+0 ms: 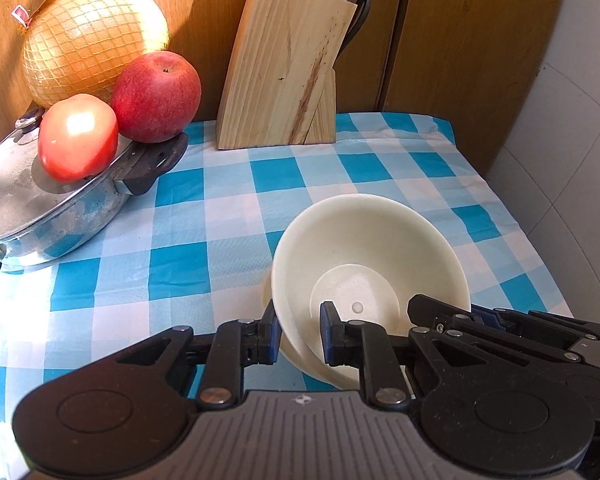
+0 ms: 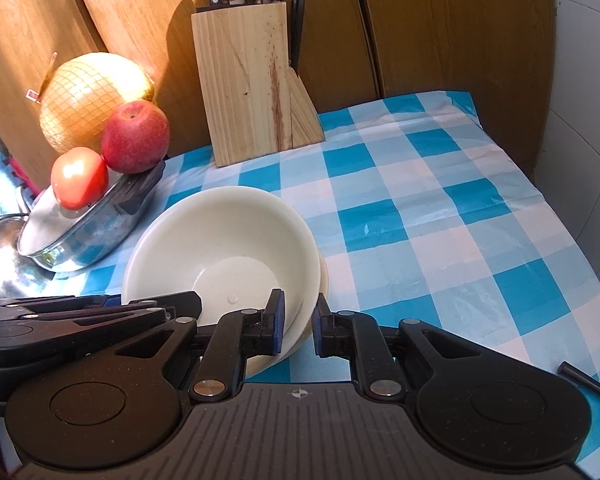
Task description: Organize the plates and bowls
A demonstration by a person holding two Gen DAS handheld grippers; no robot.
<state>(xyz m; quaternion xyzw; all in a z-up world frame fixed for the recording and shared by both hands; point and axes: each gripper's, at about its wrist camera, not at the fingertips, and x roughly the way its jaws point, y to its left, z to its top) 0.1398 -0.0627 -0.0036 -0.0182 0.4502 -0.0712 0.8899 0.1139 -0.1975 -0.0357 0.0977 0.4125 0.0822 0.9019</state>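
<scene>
Bowls: we see two cream bowls [image 1: 370, 256] nested one in the other on the blue-and-white checked cloth [image 1: 204, 216] over the bench, near its front edge and between the two tools.
Way they point: the stack is tipped, its mouth turned up and toward the cameras; in the left wrist view the open side leans left, and a small dimple marks the middle of the inner floor. Being round, they show us no long axis.
Left hand-held gripper [image 1: 299, 330]: narrowly parted, one blue pad inside the bowl and one outside, astride the near-left rim; we cannot tell whether the pads press on the wall.
Right hand-held gripper [image 2: 299, 324]: parted about as far, astride the near-right rim [image 2: 300, 308] in the same fashion, with a gap visible between the outer pad and the bowl.
Each tool in the other's view: the right one enters from the right edge, the left one from the left edge.
Behind the bowls: a wooden knife block [image 1: 280, 68] stands at the back against wood panels.
Left side: a lidded steel pan [image 1: 52, 208] carries a tomato [image 1: 78, 142] and a red apple [image 1: 156, 96], with a netted pomelo [image 1: 94, 40] behind.
Writing: a red tag on the net is too small for us to read; we find no brand.
</scene>
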